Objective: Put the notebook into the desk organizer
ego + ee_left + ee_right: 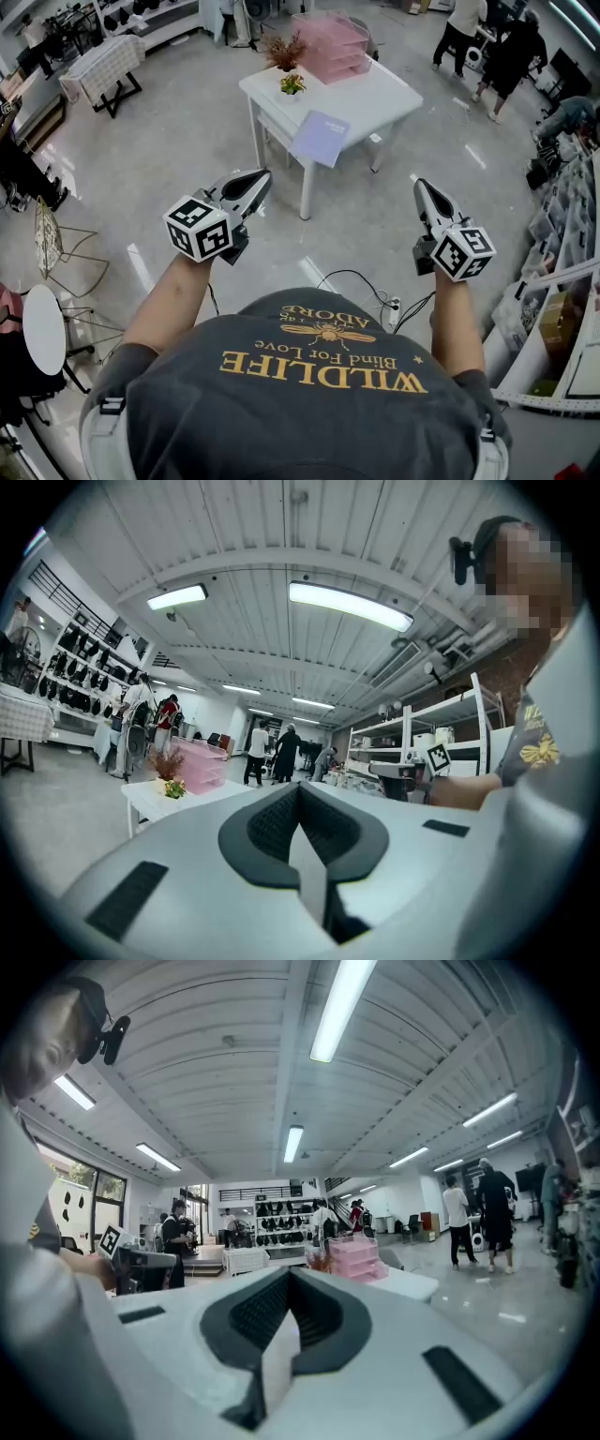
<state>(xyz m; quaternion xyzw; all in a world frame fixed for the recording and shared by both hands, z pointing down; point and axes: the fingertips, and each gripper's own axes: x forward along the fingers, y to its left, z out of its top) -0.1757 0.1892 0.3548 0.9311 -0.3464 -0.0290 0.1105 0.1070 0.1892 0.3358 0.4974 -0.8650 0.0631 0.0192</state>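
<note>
A lavender notebook (321, 137) lies on the white table (384, 94), overhanging its near edge. The pink desk organizer (333, 45) stands at the table's far side, also seen as a pink organizer (202, 766) in the left gripper view and a pink organizer (354, 1257) in the right gripper view. My left gripper (258, 178) and right gripper (422, 185) are held out level in front of the person, well short of the table. Both are shut with nothing between the pads, as the left gripper (298, 789) and right gripper (289, 1274) show in their own views.
A dried plant (284, 49) and a small green plant (292, 84) stand beside the organizer. A cable and power strip (392, 305) lie on the floor near the person's feet. People (497, 47) stand at the back right, a wire chair (52, 239) at the left, shelves (562, 281) at the right.
</note>
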